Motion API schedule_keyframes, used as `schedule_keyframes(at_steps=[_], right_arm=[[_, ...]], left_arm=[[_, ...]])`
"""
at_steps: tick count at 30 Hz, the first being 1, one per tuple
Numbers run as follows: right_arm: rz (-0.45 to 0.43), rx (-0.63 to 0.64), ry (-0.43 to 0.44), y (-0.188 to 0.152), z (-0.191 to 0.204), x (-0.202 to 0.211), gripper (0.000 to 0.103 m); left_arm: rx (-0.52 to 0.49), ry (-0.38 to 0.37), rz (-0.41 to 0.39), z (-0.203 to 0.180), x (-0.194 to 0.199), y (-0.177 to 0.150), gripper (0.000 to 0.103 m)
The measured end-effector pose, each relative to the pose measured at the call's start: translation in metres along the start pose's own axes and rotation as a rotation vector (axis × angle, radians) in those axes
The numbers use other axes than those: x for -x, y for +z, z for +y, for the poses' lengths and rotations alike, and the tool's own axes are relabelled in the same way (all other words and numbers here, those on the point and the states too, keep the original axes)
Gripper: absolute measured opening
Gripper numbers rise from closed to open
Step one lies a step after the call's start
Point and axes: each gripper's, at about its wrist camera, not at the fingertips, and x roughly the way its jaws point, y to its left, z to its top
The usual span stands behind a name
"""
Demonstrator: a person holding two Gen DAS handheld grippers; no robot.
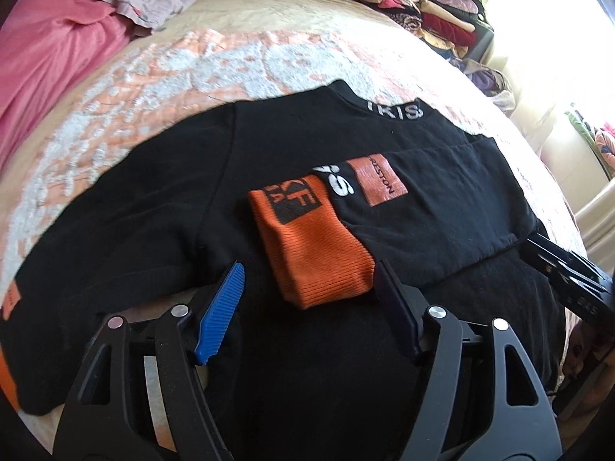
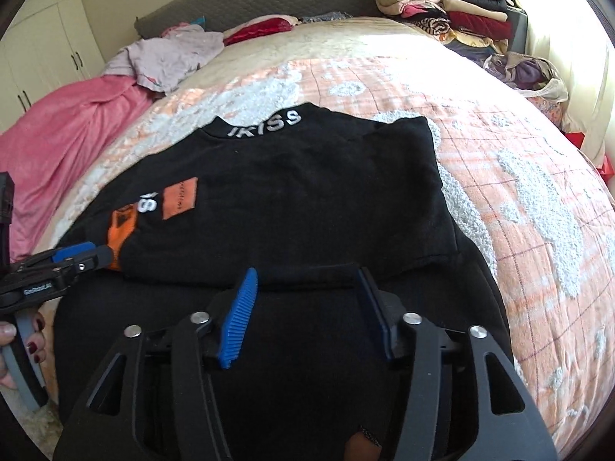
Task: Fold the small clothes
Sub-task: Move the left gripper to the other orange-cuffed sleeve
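Ahead of each claw the bedspread [image 2: 480,176] lies open beyond the black shirt [image 2: 307,192], bounded by pink blanket [image 2: 65,126] leftward and stacked clothes [image 2: 453,11] far right.

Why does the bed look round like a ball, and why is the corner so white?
Both wrist views use fisheye lenses, so the bed bulges. Left wrist view: window glare washes out the top right corner, and the shirt edge looks slightly blurred. Right wrist view: sharper, with glare at the right edge.

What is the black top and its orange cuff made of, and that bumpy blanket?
The black top looks like soft matte cotton knit. Its orange cuff shows fine ridges, so probably ribbed stretch knit. The bedspread looks quilted, with raised fluffy white tufts, maybe chenille.
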Motion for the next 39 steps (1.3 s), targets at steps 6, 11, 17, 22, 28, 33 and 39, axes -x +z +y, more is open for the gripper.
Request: schedule_keyframes(at_steps=[6,11,17,22,28,33,39], right_arm=[[-0.055,-0.014,0.031,-0.001,0.009,0.026,0.074],[-0.092,-0.025,0.04,-0.001,0.015,0.04,0.091],[-0.113,-0.023,0.054,0.0,0.024,0.048,0.096],[-0.121,-0.02,0.081,0.001,0.034,0.052,0.096],[-0.129,0.009,0.089,0.003,0.051,0.055,0.097],[-0.131,0.028,0.099,0.006,0.065,0.056,0.098],[-0.136,0.056,0.114,0.012,0.085,0.054,0.098]], left_arm=[[-0.014,0.049,-0.072,-0.001,0.026,-0.001,0.072],[-0.018,0.065,-0.126,-0.001,0.046,-0.004,0.08],[0.011,0.111,-0.168,0.012,0.065,-0.009,0.094],[0.06,0.137,-0.194,0.031,0.078,-0.017,0.094],[0.122,0.191,-0.221,0.056,0.093,-0.025,0.094],[0.162,0.221,-0.248,0.074,0.107,-0.033,0.094],[0.212,0.313,-0.268,0.1,0.118,-0.041,0.094]])
